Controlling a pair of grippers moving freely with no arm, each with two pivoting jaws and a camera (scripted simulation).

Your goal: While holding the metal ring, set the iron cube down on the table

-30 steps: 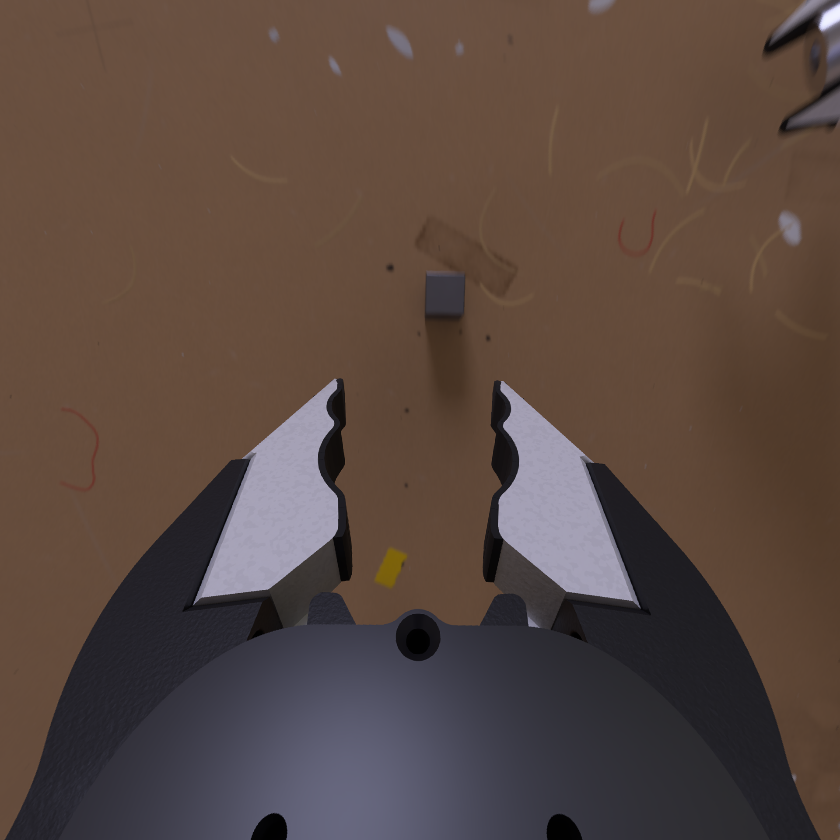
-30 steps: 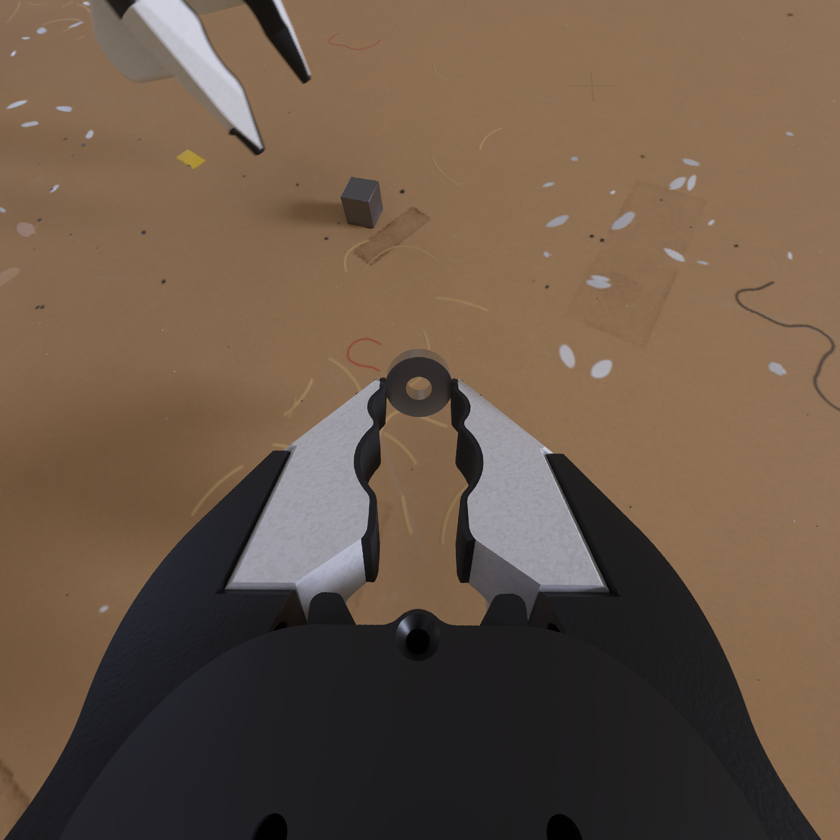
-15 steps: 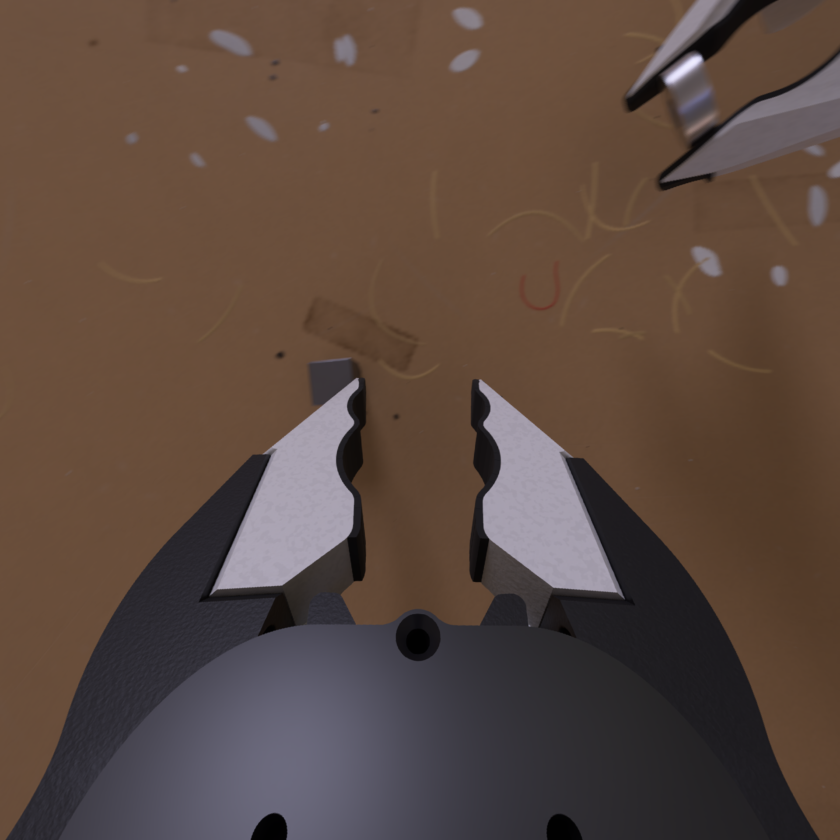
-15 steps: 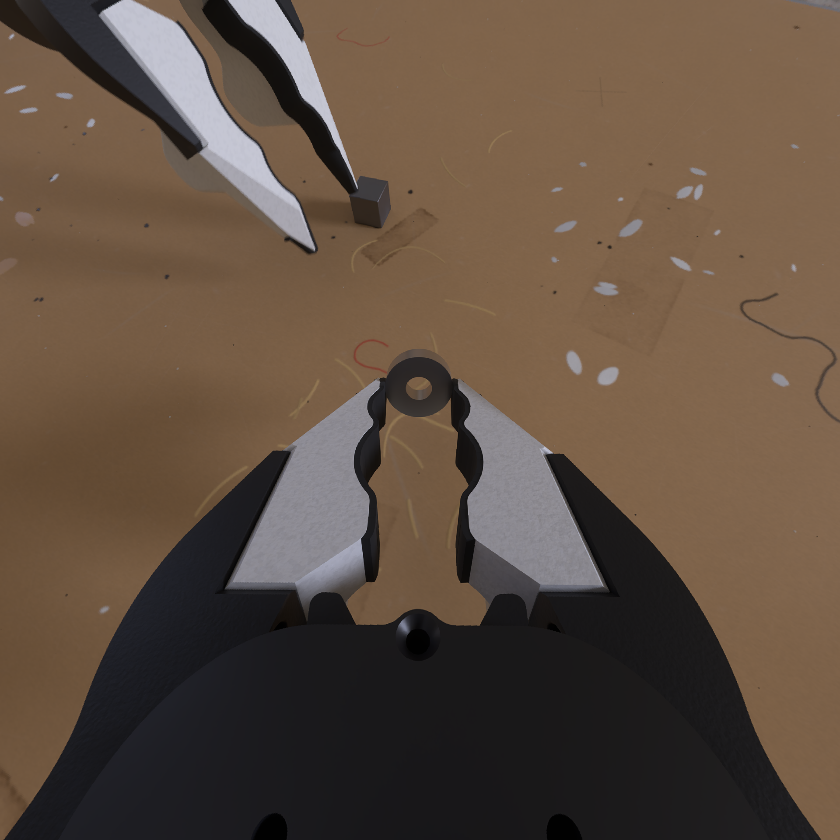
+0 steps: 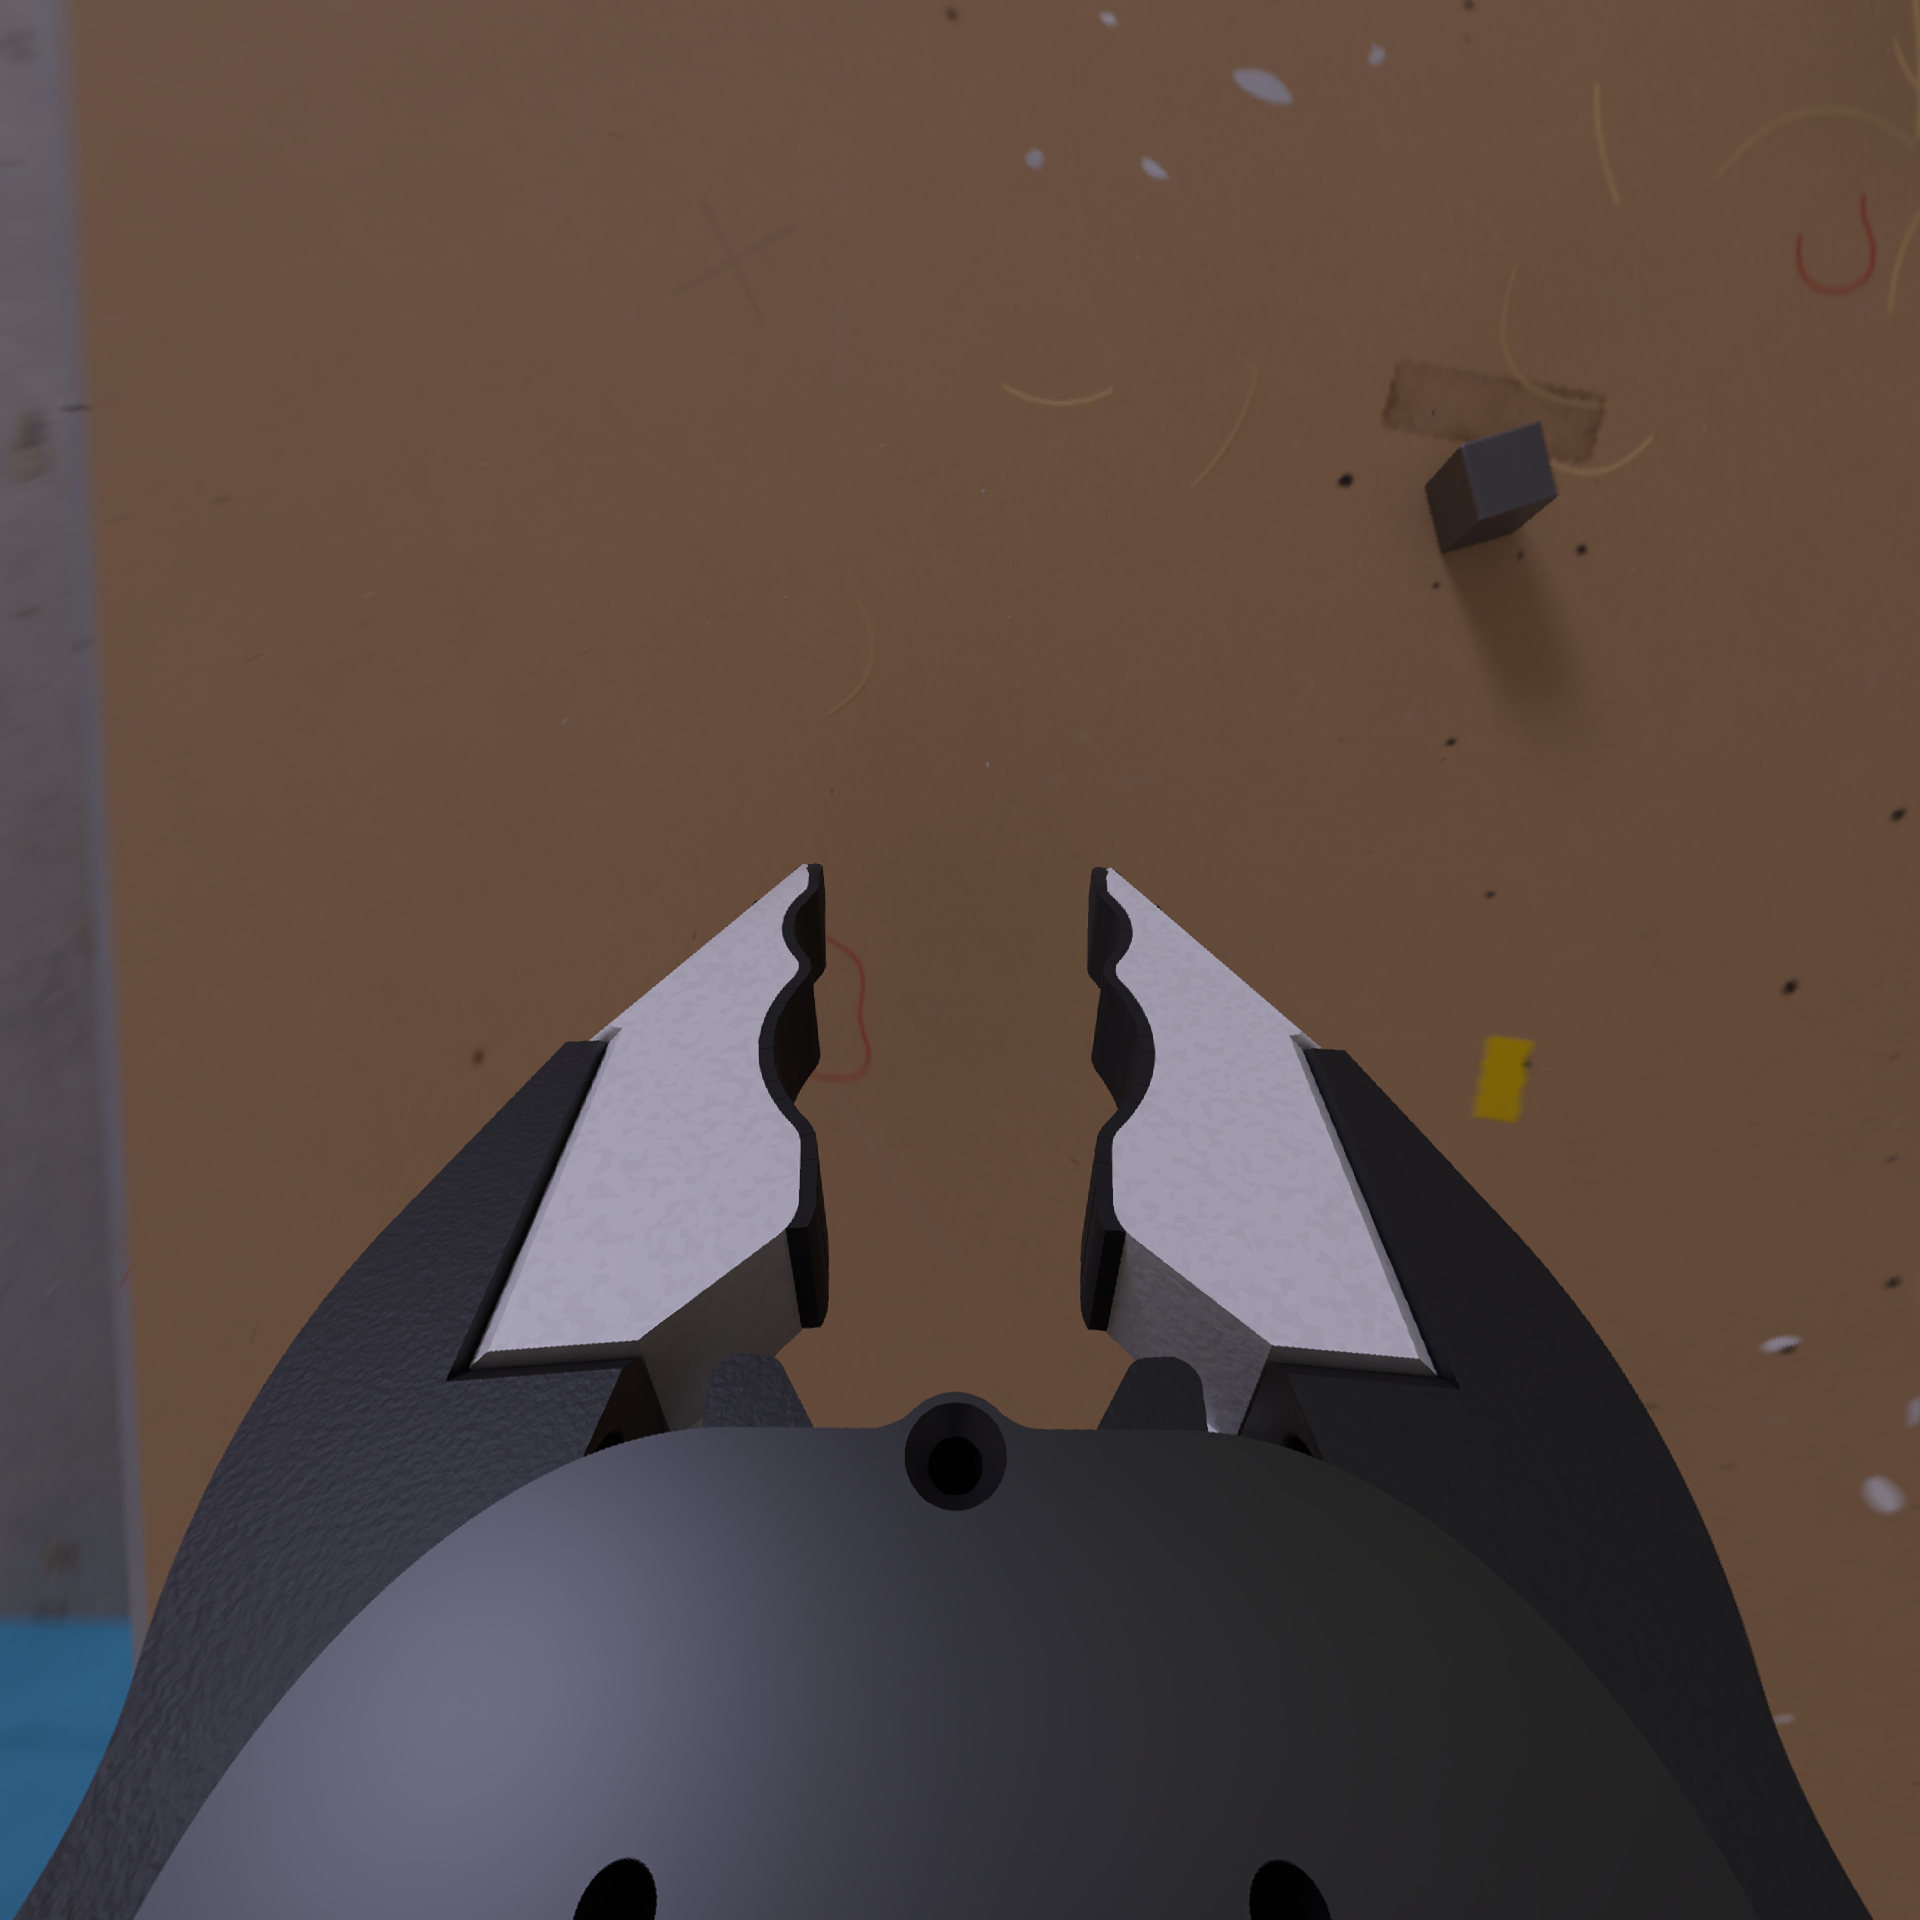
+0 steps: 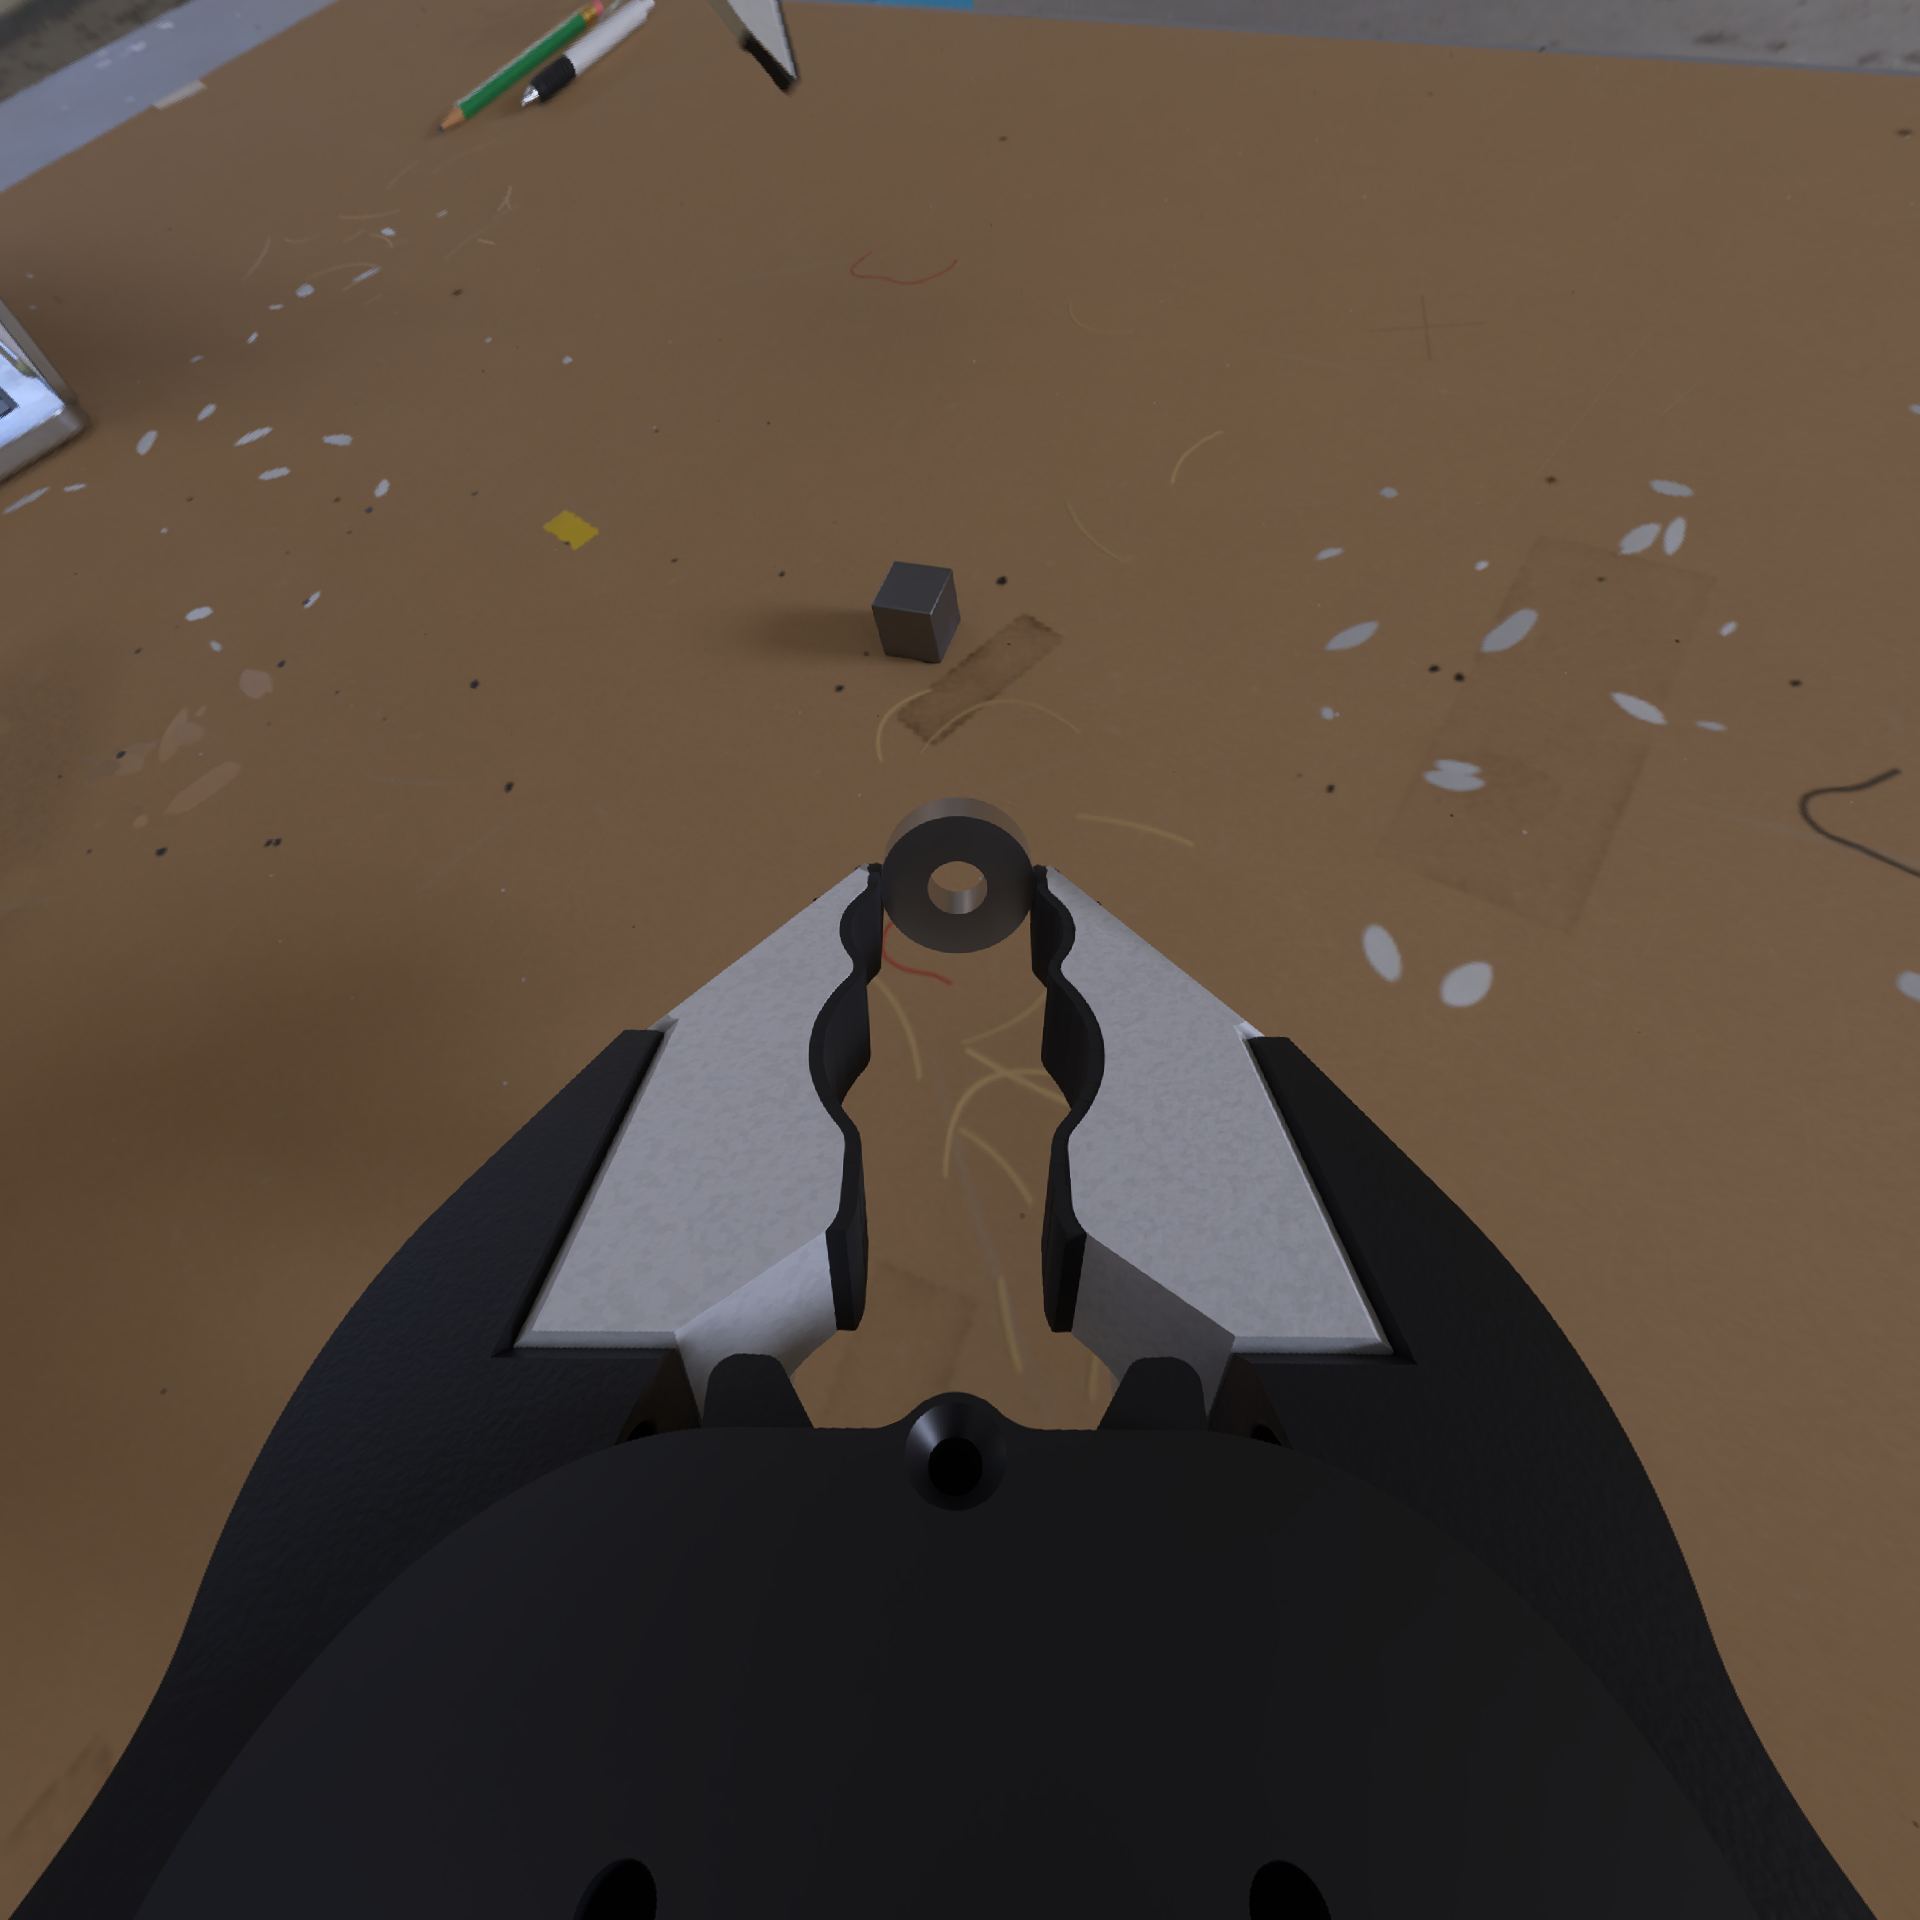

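left gripper (image 5: 954, 873) wide open, holding nothing | right gripper (image 6: 956, 883) pinching grey metal ring (image 6: 956, 889) at fingertips | dark grey iron cube (image 6: 914, 625) sitting on scuffed brown table (image 6: 1247, 364) | left gripper mostly cut off in right view

- Iron cube (image 6: 914, 623) sitting alone on the table (image 6: 1195, 343), open board on every side, just flat tape and specks nearby.
- Nothing between left gripper (image 5: 954, 873) fingers, gap wide and empty, cube well off to its right.
- Pencil (image 6: 520, 64) and pen (image 6: 587, 50) way off at far edge.
- Metal ring (image 6: 956, 888) filling right gripper (image 6: 956, 883) tips.
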